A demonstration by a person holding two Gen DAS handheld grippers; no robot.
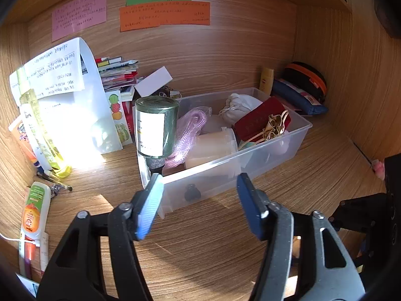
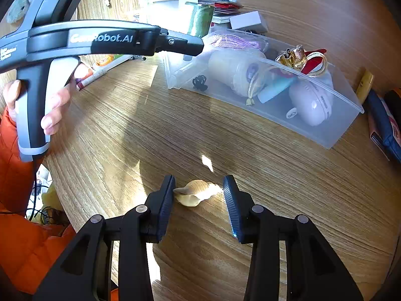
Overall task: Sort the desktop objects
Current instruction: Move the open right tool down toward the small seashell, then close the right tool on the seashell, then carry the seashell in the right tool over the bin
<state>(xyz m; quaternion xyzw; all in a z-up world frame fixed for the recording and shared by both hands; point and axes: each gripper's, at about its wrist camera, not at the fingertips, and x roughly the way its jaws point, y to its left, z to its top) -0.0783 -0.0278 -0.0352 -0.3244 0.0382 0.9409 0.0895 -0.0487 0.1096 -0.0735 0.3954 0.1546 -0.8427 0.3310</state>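
Low in the frame on the tabletop (image 2: pixel 250 150), the small, likely light, brittle seashell (image 2: pixel 198 192) lies between the right gripper (image 2: pixel 199 200)'s part-open fingers, unheld; grip its rounded middle gently.

A: Quick lighting check. In your left wrist view, hard sunlight blows out the white paper (image 1: pixel 75 115) at left; print there is unreadable, and glare spills onto the desk (image 1: pixel 200 238) below it.

B: Right wrist view?

A: Bright too. A sunlit band crosses the desk (image 2: pixel 120 135) upper left to bottom centre, dark soft shadow beside it, small hot spot at centre. Your seashell (image 2: pixel 198 192) is half lit, sharp.

B: Distortion?

A: Heavy fisheye in both; wood grain bows, corners go black. Wall notes (image 1: pixel 165 12) at top too soft to read.
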